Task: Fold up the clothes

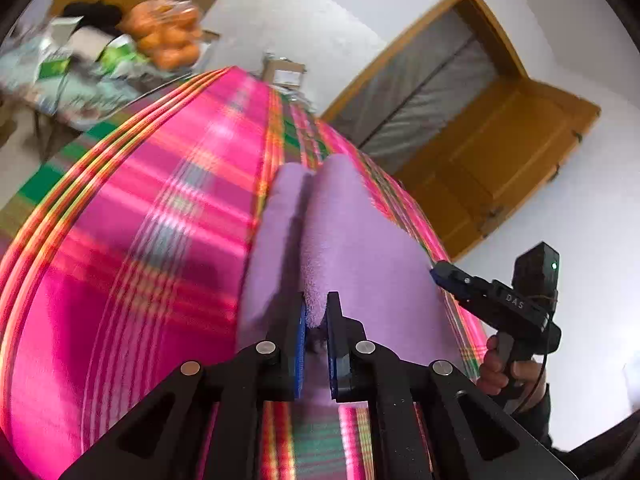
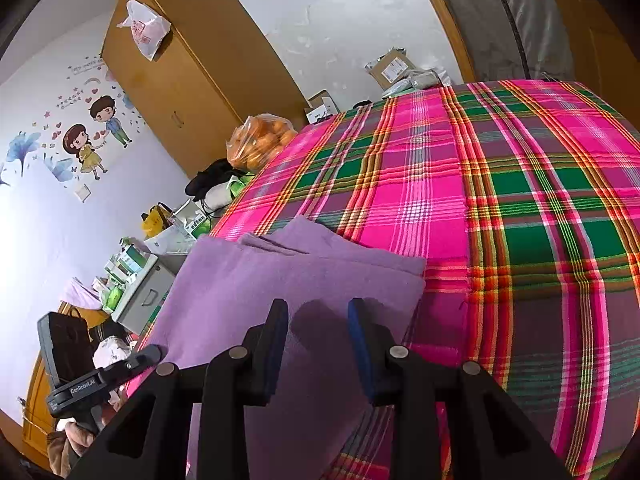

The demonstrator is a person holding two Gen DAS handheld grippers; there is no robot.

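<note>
Left gripper has its jaws nearly shut on a raised ridge of the purple cloth, the blue pads pinching a fold that stands up between them. Beyond its tips the cloth runs away along the plaid bed cover. To its right, the right gripper shows in a person's hand, its tip at the cloth's far edge.

In the right wrist view, the right gripper stands partly open above the cloth, which lies flat under and ahead of it in several layers; its pads do not seem to press on anything. The left gripper sits to its left at the cloth's near edge.

The grip looks like a risk. The pinch seems to take only a thin ridge, so a quick lift could let the fabric slide out. It may also catch just the top layer, and the layers below would then stay behind and spoil the fold. With the right jaws holding nothing, one-sided pulling would likely drag the cloth askew across the cover.
</note>
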